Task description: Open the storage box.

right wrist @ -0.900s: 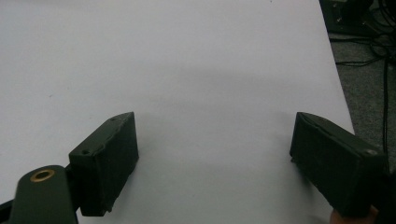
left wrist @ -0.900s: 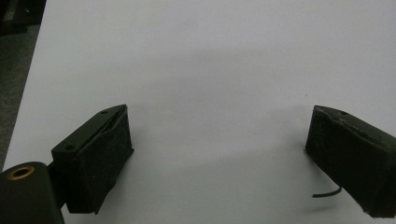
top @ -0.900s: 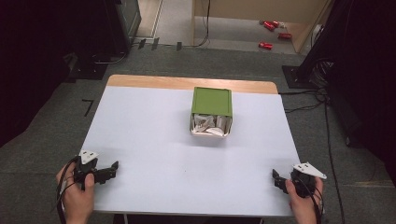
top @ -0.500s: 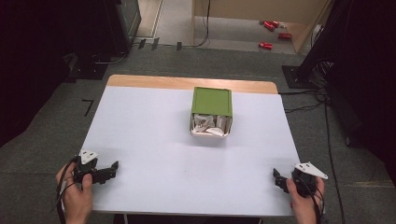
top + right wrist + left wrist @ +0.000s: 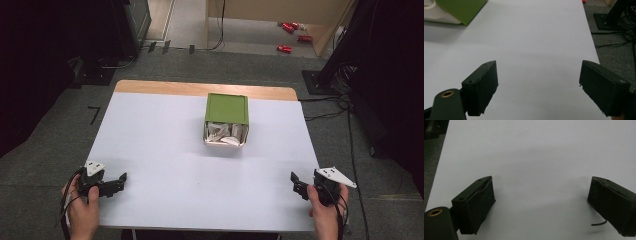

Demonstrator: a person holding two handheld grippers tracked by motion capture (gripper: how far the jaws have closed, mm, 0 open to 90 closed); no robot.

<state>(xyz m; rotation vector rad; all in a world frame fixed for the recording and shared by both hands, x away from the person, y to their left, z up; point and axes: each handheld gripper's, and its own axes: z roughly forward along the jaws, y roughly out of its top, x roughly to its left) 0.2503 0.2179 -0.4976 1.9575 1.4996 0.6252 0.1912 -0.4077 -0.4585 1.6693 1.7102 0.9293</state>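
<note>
We held both grippers low at the near corners, jaws wide and empty, likely a ready stance. The green box (image 5: 227, 109), lying with its crumpled contents facing us, sat well ahead of the left gripper (image 5: 116, 183) and right gripper (image 5: 296, 184), between them, on the white table (image 5: 150, 130); grey carpet surrounded it.

A green box (image 5: 227, 109) lies tipped on its side toward the far middle of my white table (image 5: 160, 150), its open mouth turned toward me. Crumpled white bags (image 5: 225, 134) fill the opening. It sits well apart from both my hands.
</note>
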